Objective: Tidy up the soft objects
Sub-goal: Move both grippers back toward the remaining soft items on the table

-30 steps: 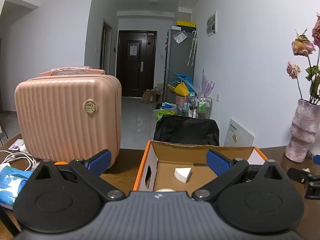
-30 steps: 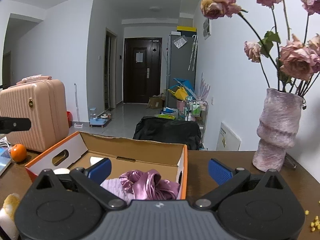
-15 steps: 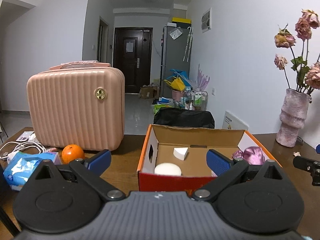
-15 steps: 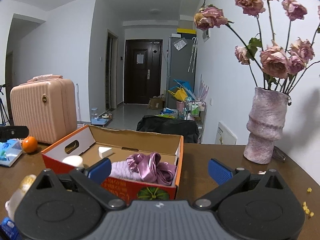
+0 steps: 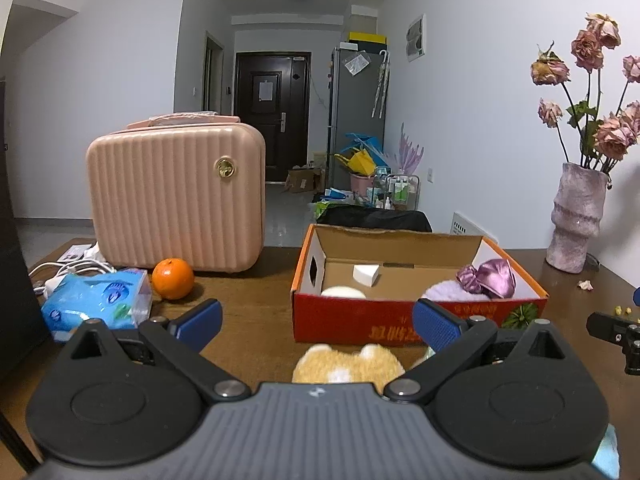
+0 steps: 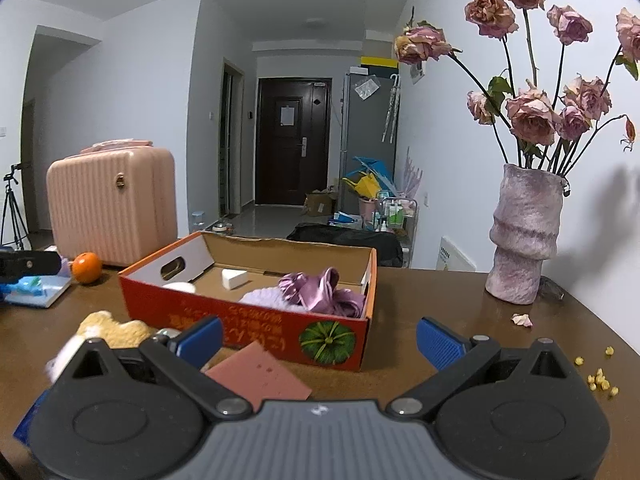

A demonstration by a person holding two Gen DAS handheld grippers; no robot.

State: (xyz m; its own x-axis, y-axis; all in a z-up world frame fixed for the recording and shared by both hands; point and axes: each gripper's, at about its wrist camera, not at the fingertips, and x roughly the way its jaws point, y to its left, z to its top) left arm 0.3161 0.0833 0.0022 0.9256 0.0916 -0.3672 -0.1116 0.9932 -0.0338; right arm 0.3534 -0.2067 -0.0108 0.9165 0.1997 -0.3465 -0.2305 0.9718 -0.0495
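Left wrist view: the left gripper (image 5: 316, 322) holds its blue-padded fingers (image 5: 199, 319) spread wide with nothing between them, hovering over the dark wooden table (image 5: 256, 312). Just below and ahead of it lies a fluffy tan-and-white plush toy (image 5: 347, 364), close to the front wall of the open orange-red cardboard box (image 5: 400, 320). Inside the box sit a round white puff (image 5: 342, 291), a white wedge-shaped sponge (image 5: 366, 274), a lavender fuzzy pad (image 5: 450, 292) and, on top of that pad, a shiny purple satin scrunchie (image 5: 490, 278). Left of the box are a blue tissue pack (image 5: 96, 300) and a round orange fruit (image 5: 173, 279), with a ribbed pink hard-shell case (image 5: 178, 196) standing behind them.

From the right wrist, the right gripper (image 6: 318, 338) is likewise spread wide and empty. A flat dusty-pink rectangular sponge (image 6: 259, 376) lies on the table just before it, the plush toy to its left. Far right stands a mottled pink vase of dried roses (image 6: 524, 236), well apart from the box.
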